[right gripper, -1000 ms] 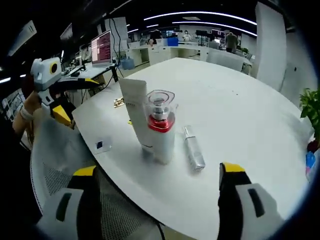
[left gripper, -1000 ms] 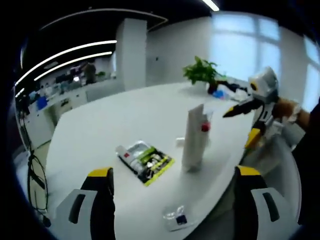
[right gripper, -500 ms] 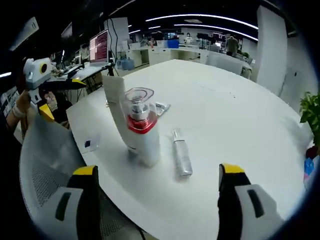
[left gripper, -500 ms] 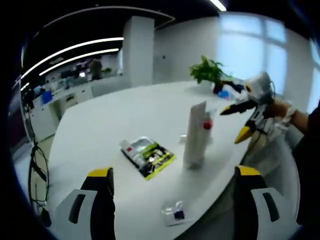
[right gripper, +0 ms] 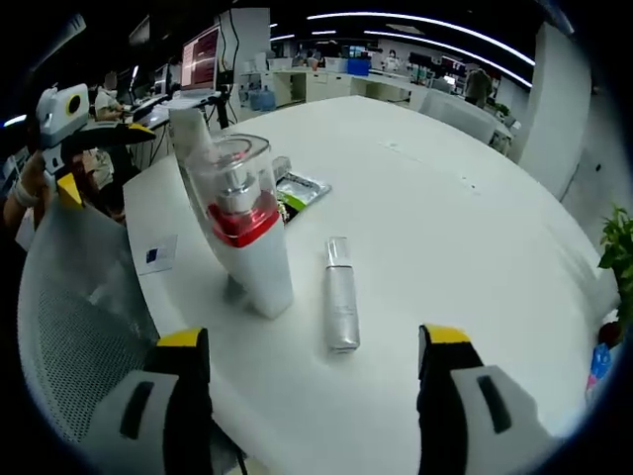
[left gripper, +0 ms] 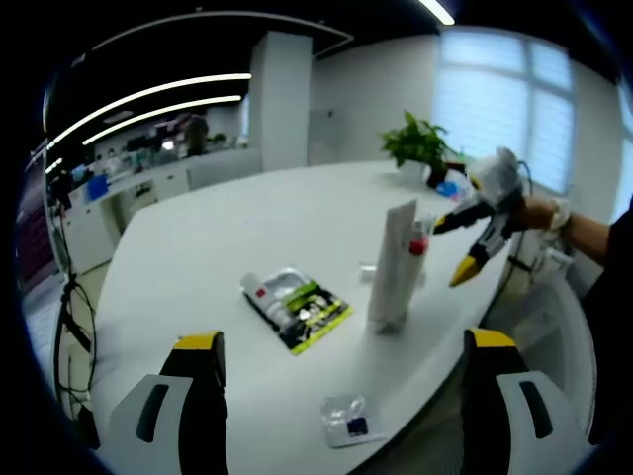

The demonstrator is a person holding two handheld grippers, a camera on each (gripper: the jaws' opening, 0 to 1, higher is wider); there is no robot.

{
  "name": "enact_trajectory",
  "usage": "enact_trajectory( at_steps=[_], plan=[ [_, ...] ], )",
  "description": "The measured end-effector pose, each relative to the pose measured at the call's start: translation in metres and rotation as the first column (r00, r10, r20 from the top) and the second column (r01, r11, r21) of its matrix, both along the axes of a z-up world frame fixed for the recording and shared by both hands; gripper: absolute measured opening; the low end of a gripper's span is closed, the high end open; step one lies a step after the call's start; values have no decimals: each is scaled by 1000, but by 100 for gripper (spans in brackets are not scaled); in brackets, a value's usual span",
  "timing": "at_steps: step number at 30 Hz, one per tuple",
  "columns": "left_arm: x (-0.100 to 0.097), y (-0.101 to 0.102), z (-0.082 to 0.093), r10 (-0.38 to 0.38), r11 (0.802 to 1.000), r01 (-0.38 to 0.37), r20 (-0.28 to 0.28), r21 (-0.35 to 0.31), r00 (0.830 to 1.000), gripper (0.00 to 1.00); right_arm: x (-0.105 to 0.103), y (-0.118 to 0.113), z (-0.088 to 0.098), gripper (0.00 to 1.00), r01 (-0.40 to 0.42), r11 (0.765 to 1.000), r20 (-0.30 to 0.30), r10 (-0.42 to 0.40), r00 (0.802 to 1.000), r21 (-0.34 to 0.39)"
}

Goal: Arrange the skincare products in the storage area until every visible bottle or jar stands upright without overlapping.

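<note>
Lying flat on the white counter [right gripper: 465, 208], the slim silver bottle [right gripper: 340, 307] sits just ahead of the right gripper [right gripper: 312, 416], whose jaws stand wide with nothing between them. I judge this the item left to set upright, and the gripper seems lined up on it for that reason, its long axis running roughly from 12 to 6 o'clock in the right gripper view. Just beside it, toward 10 o'clock, a pump bottle [right gripper: 242, 223] with a clear cap and red collar stands on its base, with a white tube [right gripper: 193, 139] standing close behind it; I cannot tell whether the two touch. A silver and green sachet [right gripper: 297, 190] lies flat farther back, and a small clear packet [right gripper: 158, 254] rests near the counter edge at 9 o'clock. In the left gripper view, the left gripper [left gripper: 341, 416] is also wide and holding nothing, held back off the counter edge, likely to leave room. There the tube reads as a tall, flat white shape with the red collar peeking past its side, and the right gripper [left gripper: 457, 247] hangs at 3 o'clock.
</note>
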State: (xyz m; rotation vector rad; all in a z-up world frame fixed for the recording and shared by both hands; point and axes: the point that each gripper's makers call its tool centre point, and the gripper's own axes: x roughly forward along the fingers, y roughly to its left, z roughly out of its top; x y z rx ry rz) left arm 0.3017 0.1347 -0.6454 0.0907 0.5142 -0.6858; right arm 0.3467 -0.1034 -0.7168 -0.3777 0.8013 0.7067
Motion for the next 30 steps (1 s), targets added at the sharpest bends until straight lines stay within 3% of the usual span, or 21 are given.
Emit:
enact_trajectory(
  at_steps=[3,9,19,27,30],
  plan=[
    [1,2,-1,10,1000,-10,5,2,1000,97,6,-2,-7,68,-8,1000,-7,8,1000,-23],
    [0,3,-2,17,1000,-17,-3,-1,1000,97,8,1,-18,58,-46,998,-61,43,997,-38],
    [-1,3,-4,33,999,-33,-14,-6,999,97,14,2,-39,47,-79,994,-145,67,987,-80],
    [-2,4,-3,47,999,-47,-19,-8,999,97,24,4,-45,34,-87,991,-189,67,980,-101],
    [-3,5,-3,53,999,-53,-20,-12,998,97,27,5,-47,33,-100,988,-200,76,977,-116]
  ],
)
